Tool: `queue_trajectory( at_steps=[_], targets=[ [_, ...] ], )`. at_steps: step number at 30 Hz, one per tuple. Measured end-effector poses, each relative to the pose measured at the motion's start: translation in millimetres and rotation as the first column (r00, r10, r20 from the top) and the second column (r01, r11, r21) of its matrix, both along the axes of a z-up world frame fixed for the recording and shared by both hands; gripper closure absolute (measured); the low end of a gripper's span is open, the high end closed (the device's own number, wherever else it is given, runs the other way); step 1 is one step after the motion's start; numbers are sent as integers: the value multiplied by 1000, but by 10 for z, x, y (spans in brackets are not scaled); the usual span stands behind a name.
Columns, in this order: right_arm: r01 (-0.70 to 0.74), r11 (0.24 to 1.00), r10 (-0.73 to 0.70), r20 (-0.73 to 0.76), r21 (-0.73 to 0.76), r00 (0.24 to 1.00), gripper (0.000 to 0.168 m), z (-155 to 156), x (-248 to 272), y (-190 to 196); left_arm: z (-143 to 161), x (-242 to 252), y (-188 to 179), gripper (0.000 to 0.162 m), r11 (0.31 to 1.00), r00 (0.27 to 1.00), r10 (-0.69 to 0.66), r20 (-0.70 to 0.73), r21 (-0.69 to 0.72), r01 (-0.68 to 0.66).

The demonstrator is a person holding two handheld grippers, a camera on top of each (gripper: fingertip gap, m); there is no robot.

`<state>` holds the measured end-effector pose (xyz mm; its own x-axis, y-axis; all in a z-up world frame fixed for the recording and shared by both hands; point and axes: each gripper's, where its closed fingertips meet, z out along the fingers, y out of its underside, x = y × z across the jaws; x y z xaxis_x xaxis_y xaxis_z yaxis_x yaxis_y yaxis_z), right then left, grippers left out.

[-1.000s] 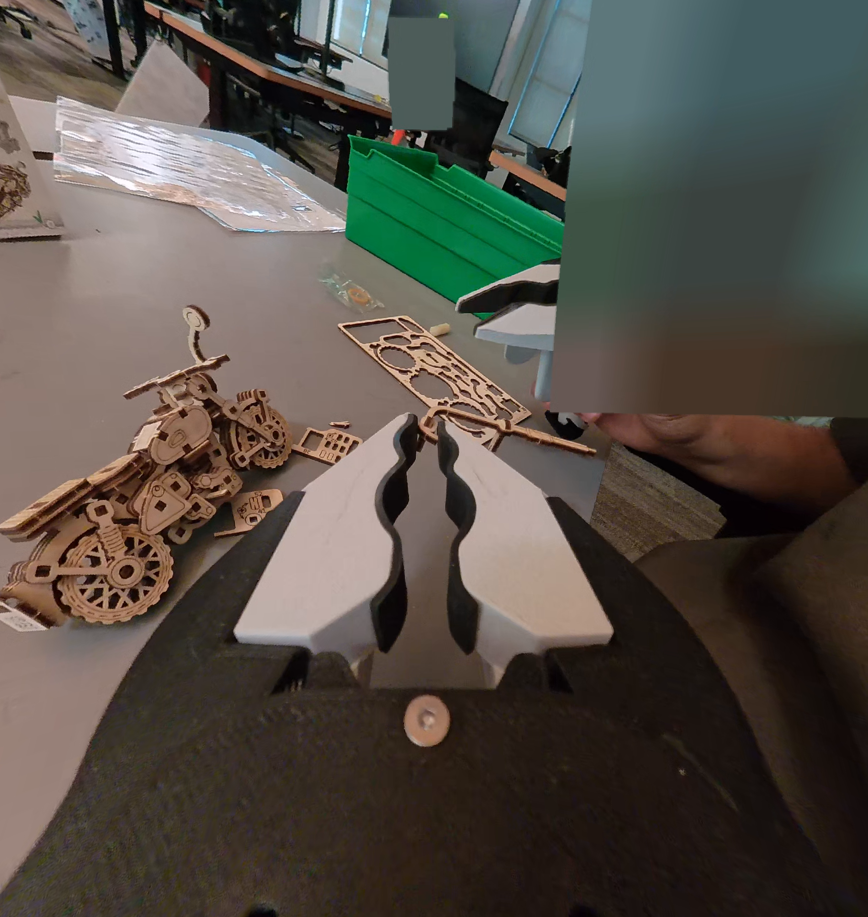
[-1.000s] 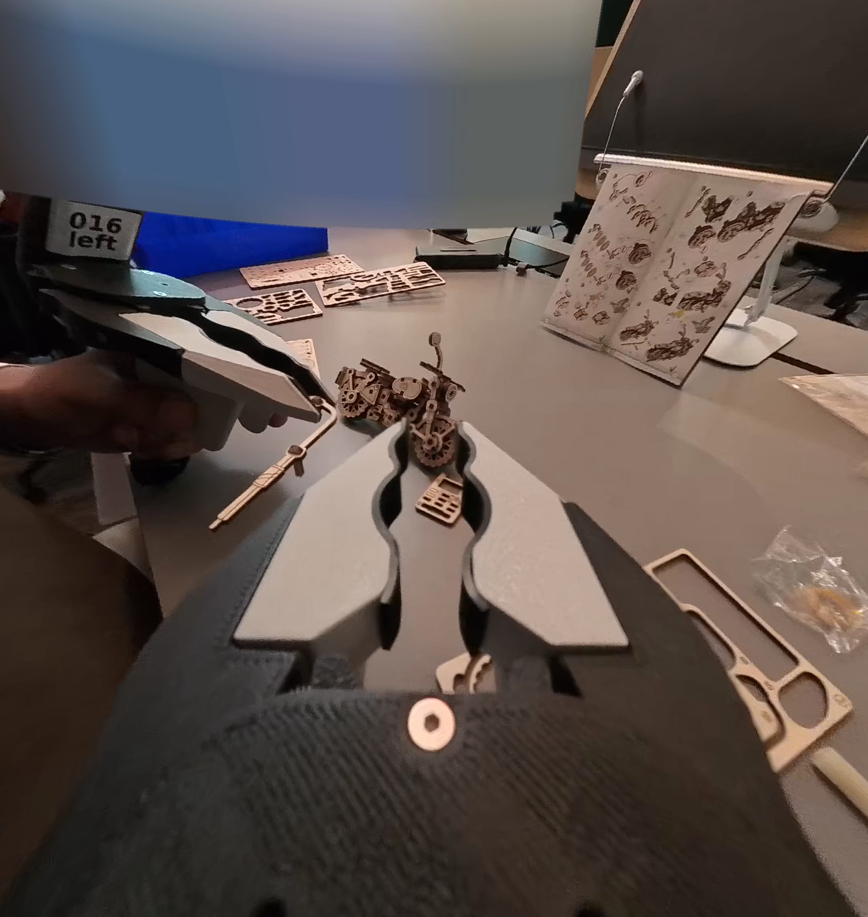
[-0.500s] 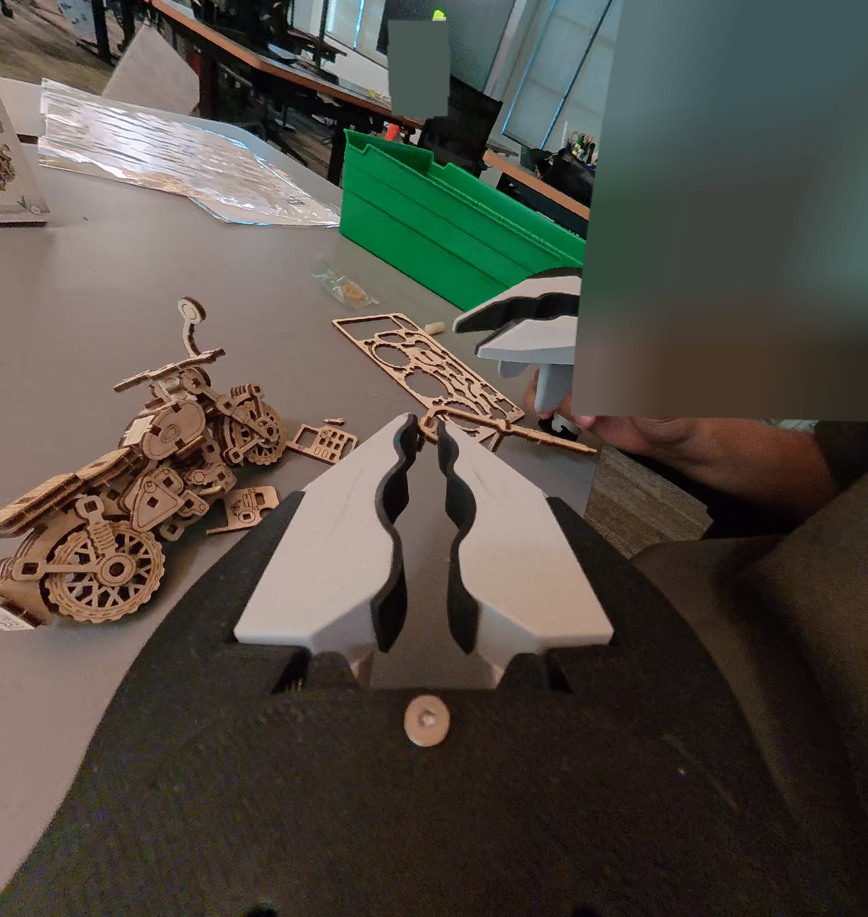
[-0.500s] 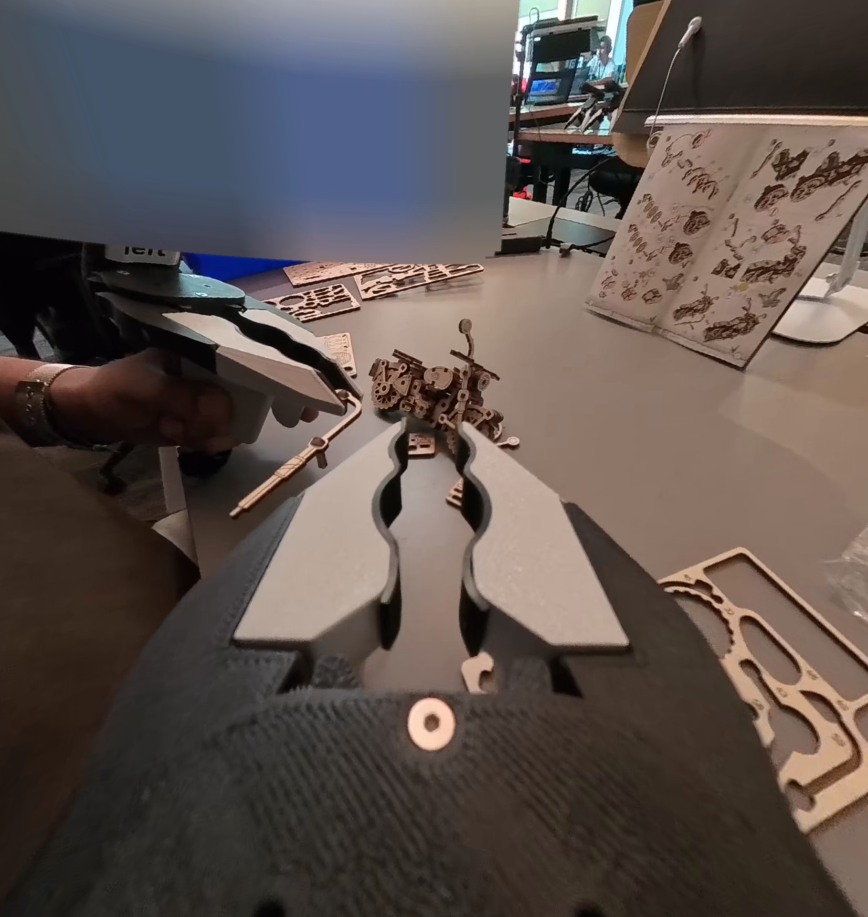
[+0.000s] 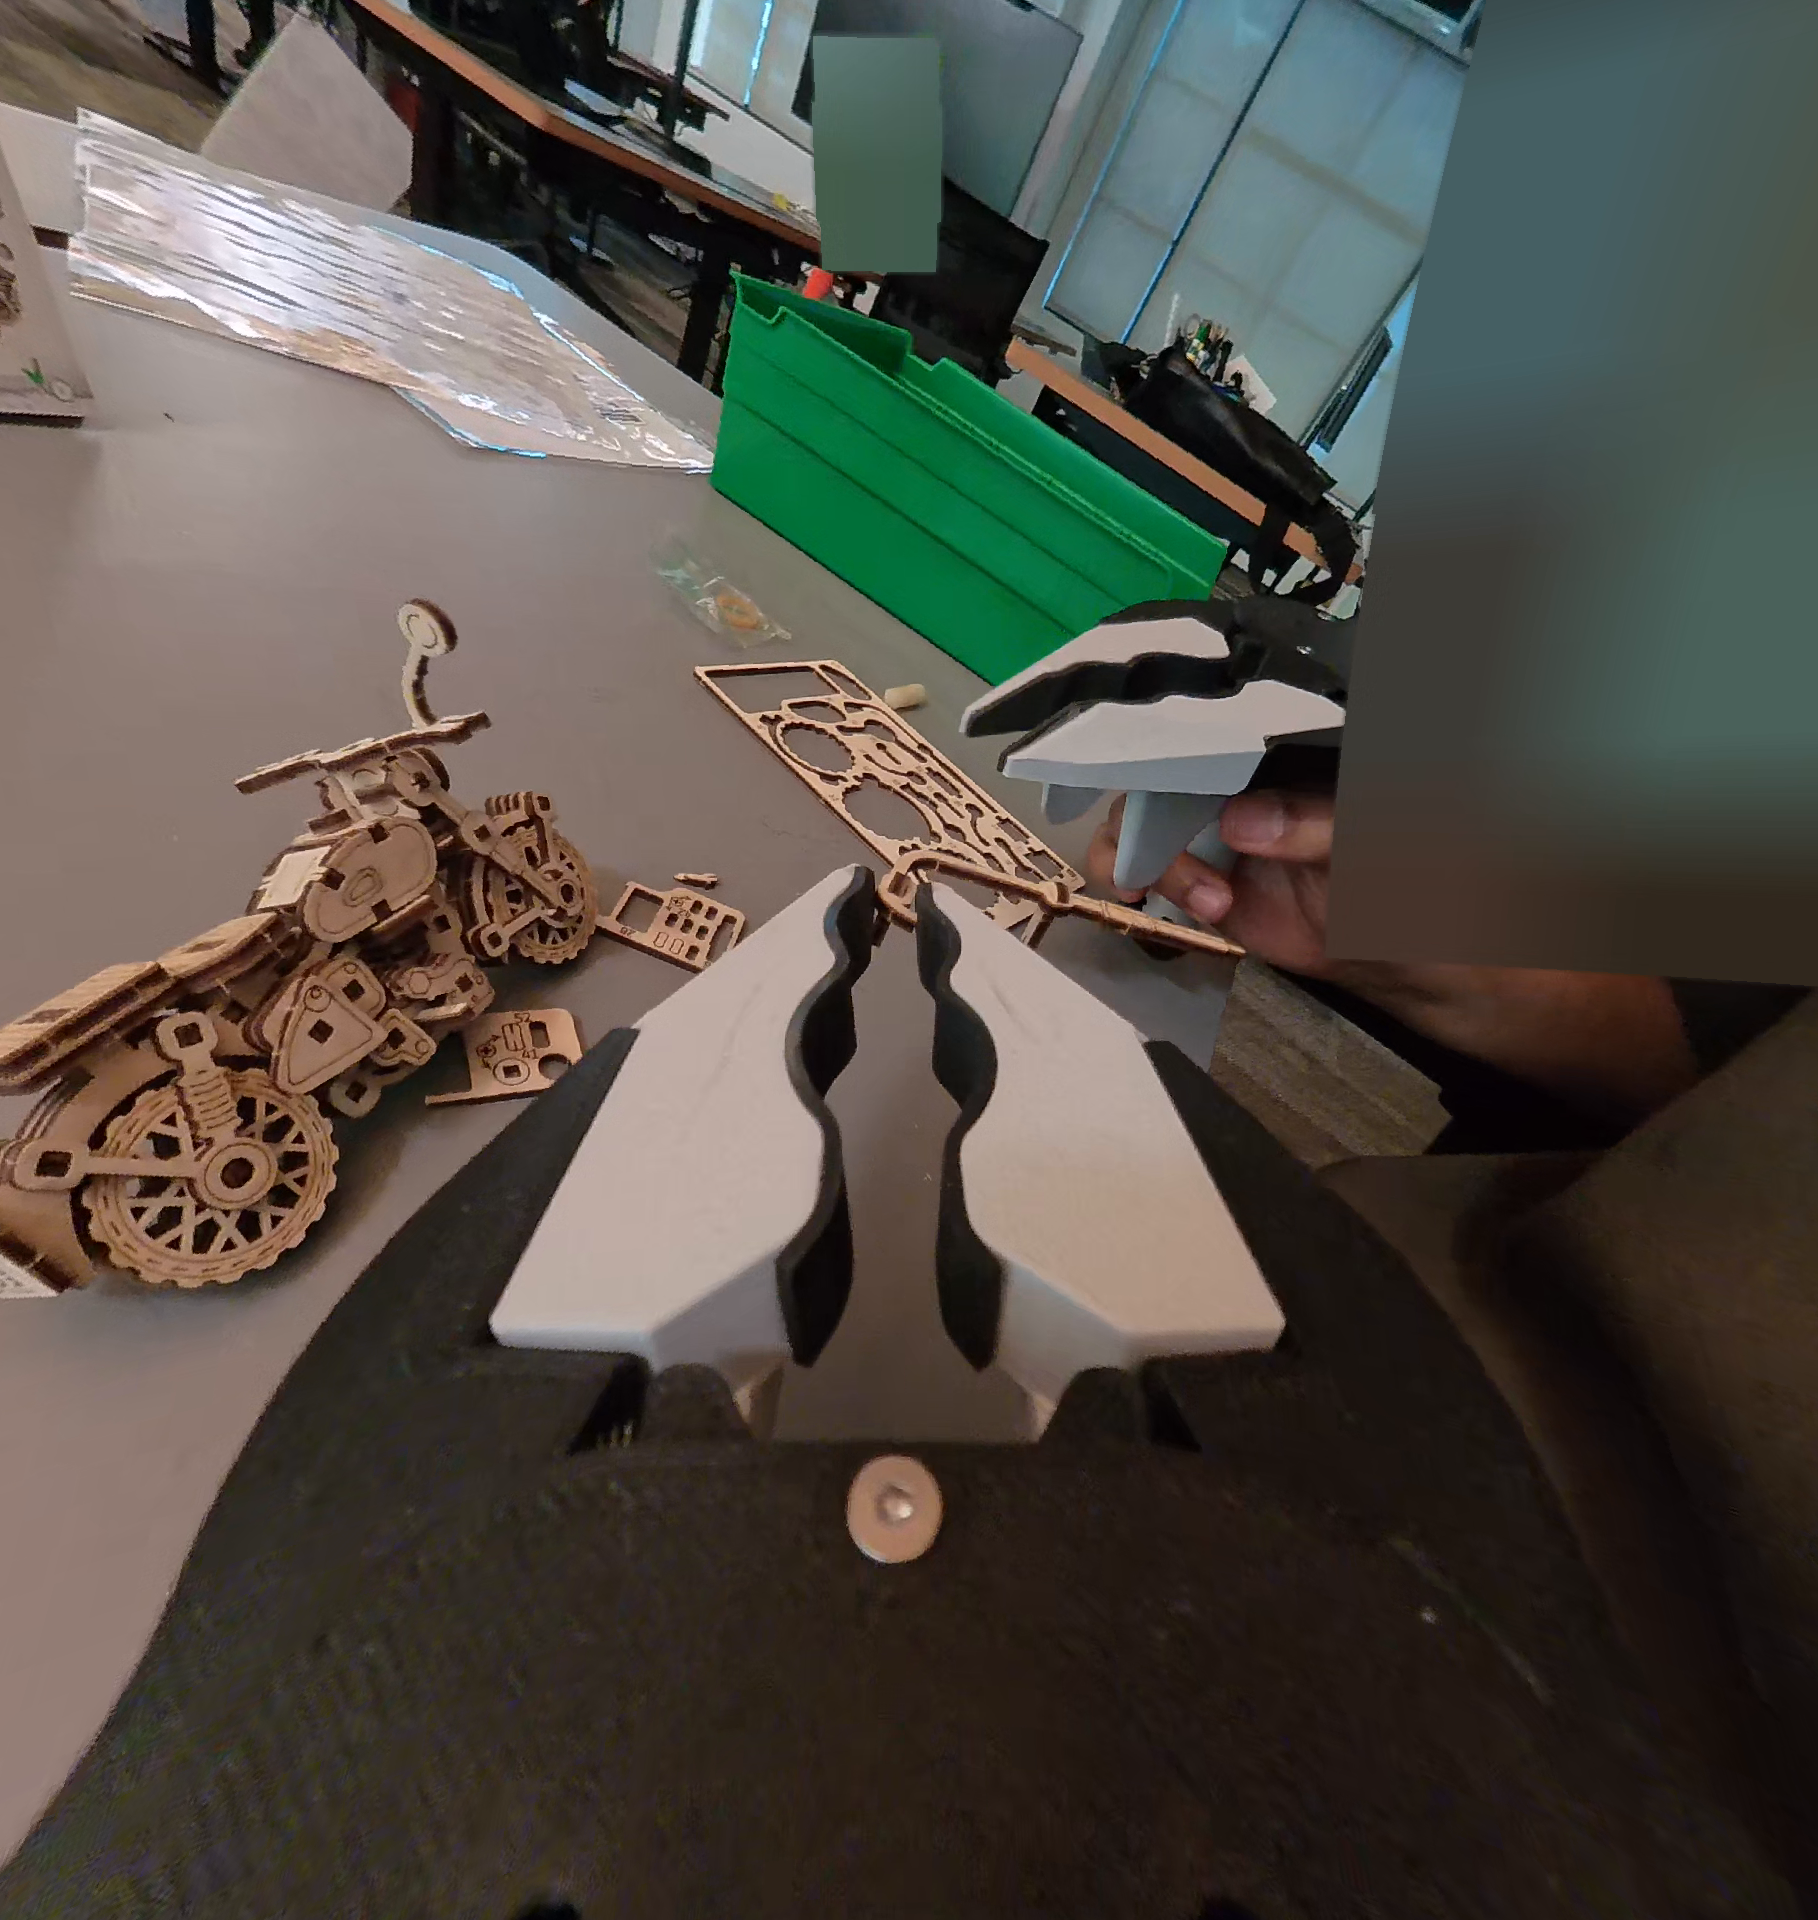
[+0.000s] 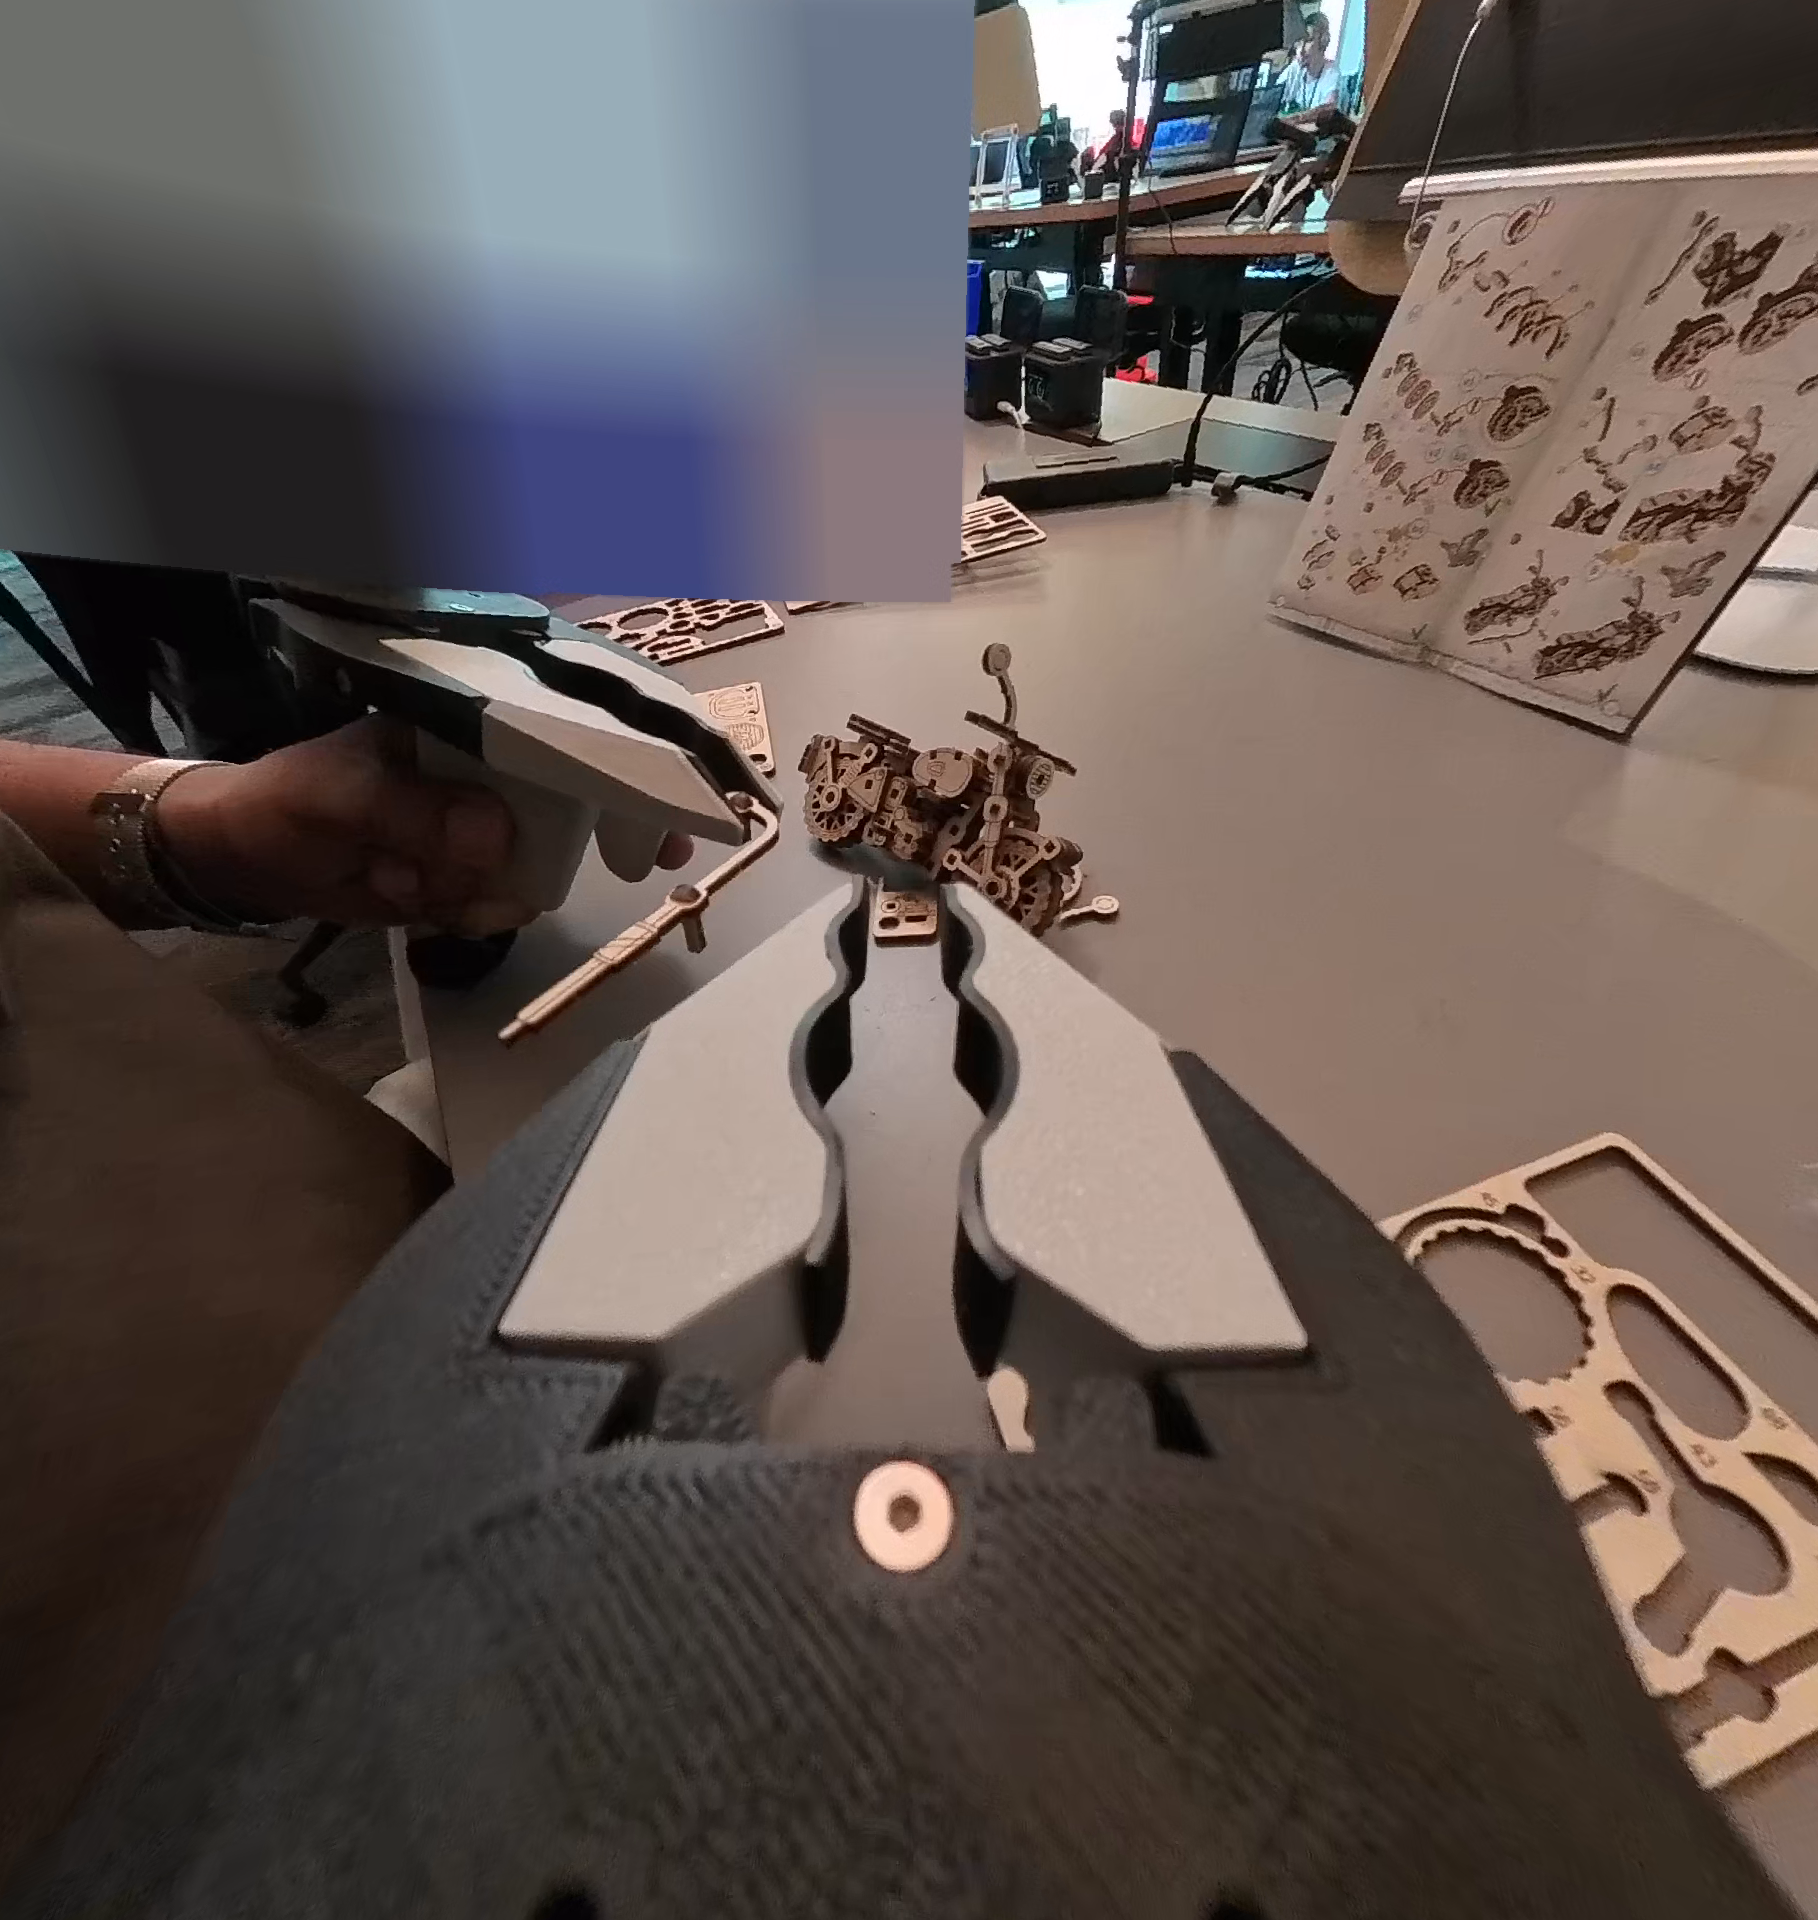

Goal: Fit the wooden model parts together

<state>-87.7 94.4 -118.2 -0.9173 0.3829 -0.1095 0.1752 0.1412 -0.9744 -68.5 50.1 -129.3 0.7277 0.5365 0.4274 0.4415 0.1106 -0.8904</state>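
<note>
2 grippers | left gripper (image 6: 749, 805) clamps long wooden rod piece (image 6: 640, 935) by its bent end, keeping it clear | right gripper (image 6: 905, 904) empty, jaws parted, faces wooden motorcycle model (image 6: 941, 821).

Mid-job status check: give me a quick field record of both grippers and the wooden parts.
left gripper: shut on one end of the long wooden part
right gripper: open, empty, pointed toward the motorcycle model
motorcycle model: part-built, on the table
loose flat pieces: two, beside the model
parts sheet: flat on the table
</note>
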Motion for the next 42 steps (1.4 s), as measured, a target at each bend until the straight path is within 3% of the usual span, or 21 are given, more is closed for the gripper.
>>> queue_trajectory(
  at_steps=[42],
  targets=[
    [-64,998,66,66,-23,996,160,-33,74,-48,-45,4,21,157,1000,1000,-12,25,-10,12]
  ],
)
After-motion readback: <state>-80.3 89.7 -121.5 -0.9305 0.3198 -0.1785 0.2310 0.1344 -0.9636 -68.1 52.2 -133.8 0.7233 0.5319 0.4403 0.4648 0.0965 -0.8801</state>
